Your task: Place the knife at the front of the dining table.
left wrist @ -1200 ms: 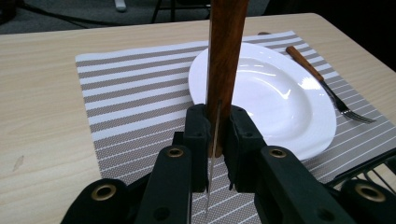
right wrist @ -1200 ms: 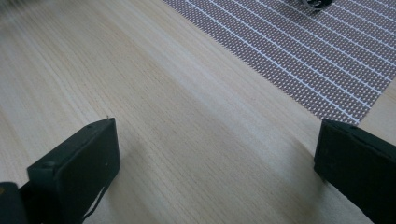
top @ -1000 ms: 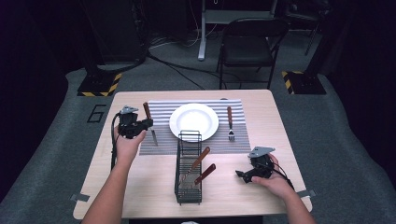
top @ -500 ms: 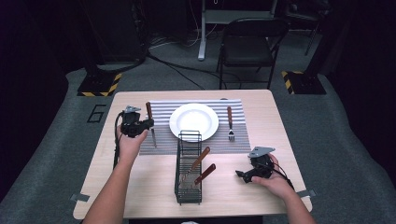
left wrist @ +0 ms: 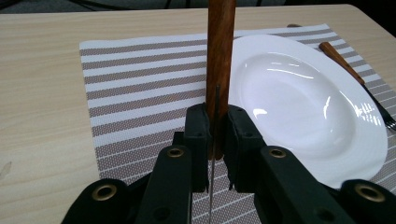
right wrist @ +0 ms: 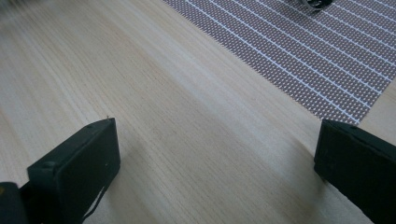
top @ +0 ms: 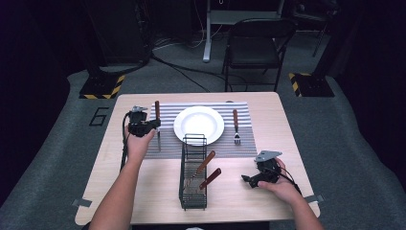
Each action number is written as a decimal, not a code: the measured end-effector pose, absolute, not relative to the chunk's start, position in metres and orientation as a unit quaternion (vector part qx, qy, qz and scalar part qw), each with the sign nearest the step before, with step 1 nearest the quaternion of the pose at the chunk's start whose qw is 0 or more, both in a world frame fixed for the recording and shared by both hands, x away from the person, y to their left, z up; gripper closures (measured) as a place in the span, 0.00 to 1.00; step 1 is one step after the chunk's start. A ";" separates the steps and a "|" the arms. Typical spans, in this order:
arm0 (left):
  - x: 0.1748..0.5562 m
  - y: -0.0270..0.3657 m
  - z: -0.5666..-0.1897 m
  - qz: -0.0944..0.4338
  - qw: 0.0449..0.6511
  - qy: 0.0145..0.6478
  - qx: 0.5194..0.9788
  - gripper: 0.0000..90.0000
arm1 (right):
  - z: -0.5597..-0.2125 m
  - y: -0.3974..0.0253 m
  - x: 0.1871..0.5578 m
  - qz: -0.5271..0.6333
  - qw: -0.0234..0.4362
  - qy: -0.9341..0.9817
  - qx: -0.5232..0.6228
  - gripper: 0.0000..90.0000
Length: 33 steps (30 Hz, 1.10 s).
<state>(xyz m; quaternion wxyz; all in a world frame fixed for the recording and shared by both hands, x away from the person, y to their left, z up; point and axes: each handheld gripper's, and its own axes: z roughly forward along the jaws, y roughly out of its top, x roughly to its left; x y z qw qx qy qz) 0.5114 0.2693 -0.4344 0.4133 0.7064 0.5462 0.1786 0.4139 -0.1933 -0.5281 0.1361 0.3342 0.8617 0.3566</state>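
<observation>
A knife with a wooden handle (top: 156,109) (left wrist: 219,70) lies lengthwise over the left side of the striped placemat (top: 167,143) (left wrist: 140,84), handle pointing away from me. My left gripper (top: 152,126) (left wrist: 215,128) is shut on the near end of that handle, just left of the white plate (top: 198,123) (left wrist: 299,102). The thin blade runs back under the jaws. My right gripper (top: 250,181) (right wrist: 215,158) rests open on the bare wood at the front right, with nothing between its jaws.
A wooden-handled fork (top: 235,125) (left wrist: 355,79) lies on the placemat (right wrist: 303,60) right of the plate. A black wire basket (top: 194,189) stands at the front middle, with two wooden-handled utensils (top: 207,170) in it. A black chair (top: 253,43) stands beyond the table.
My left gripper, with the knife in it, has shifted slightly right and away, closer to the plate. The right gripper has stayed where it was.
</observation>
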 end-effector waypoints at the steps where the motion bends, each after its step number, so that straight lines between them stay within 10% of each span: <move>1: 0.514 0.268 -0.435 0.180 0.412 0.547 0.707 0.89 | -0.528 -0.193 0.414 0.357 0.136 0.862 0.334 0.00; 33: 0.555 0.264 -0.471 0.140 0.416 0.613 0.657 0.89 | -0.528 -0.193 0.415 0.356 0.137 0.864 0.329 0.00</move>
